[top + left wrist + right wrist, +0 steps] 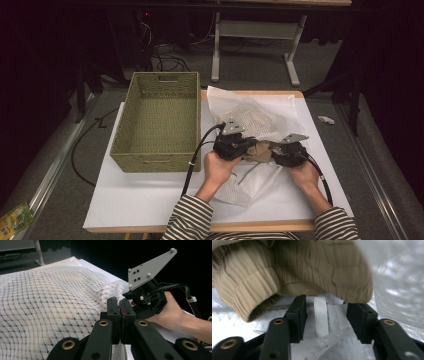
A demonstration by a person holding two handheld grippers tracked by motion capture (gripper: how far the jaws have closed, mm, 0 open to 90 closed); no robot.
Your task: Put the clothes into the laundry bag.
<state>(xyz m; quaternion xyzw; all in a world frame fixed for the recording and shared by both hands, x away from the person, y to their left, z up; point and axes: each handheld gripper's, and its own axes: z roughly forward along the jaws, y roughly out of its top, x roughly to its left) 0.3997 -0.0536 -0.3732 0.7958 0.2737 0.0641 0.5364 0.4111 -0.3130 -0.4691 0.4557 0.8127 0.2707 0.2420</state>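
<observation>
Left gripper view: left claw (120,315) clamped on mesh bag (50,302); right claw (325,315) gaped, gripping nothing; risked tan garment (294,267) spilling out.

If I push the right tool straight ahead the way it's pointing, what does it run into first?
Most likely the tan garment: its ribbed hem hangs right ahead of the open right tool. A white ribbon loop already lies between the jaws; depth is hard to judge.

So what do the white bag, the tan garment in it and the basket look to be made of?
The white bag looks like matte synthetic mesh: an open grid of holes shows. The tan garment seems a soft woven cloth with ribbed, gathered cuffs, possibly cotton. The basket looks woven from olive fibre, perhaps paper cord or grass; its walls show a tight plait.
</observation>
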